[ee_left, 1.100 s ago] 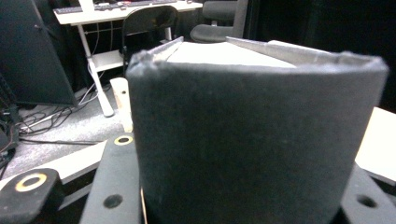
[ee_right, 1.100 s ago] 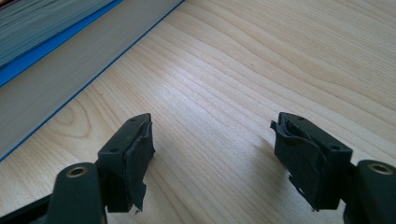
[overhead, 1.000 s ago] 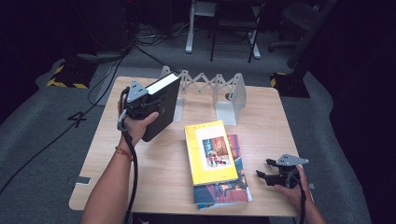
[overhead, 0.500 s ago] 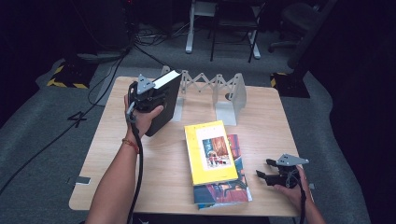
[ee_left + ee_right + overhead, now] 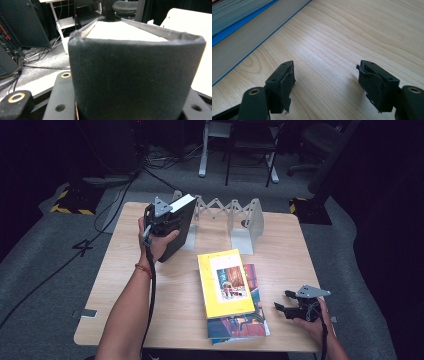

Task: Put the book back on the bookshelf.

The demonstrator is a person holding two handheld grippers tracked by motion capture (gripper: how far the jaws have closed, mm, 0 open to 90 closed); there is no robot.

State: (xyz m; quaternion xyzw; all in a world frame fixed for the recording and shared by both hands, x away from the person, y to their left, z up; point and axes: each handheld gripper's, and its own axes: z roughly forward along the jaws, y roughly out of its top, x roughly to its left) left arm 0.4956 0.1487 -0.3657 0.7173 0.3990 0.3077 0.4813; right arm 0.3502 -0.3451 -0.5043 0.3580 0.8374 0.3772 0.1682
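My left gripper (image 5: 167, 222) is shut on a thick black book (image 5: 179, 231), held tilted above the table's far left, close to the white folding book stand (image 5: 235, 215). In the left gripper view the black book's spine (image 5: 135, 75) sits between the jaws, its white page block (image 5: 125, 31) running away from the camera. A yellow book (image 5: 226, 281) lies on top of a picture-covered book (image 5: 242, 322) in the middle of the table. My right gripper (image 5: 284, 301) rests low at the front right, open, its pads (image 5: 287, 82) apart over bare wood beside the stacked books' page edges (image 5: 239, 23).
The wooden table (image 5: 125, 270) has free room at its left front and far right. The zigzag stand has an upright end panel (image 5: 252, 220) near the back centre. Chairs, cables and dark equipment stand on the floor beyond the table.
My left hand has carried the black book to the right, toward the white stand. The right gripper has stayed in place.
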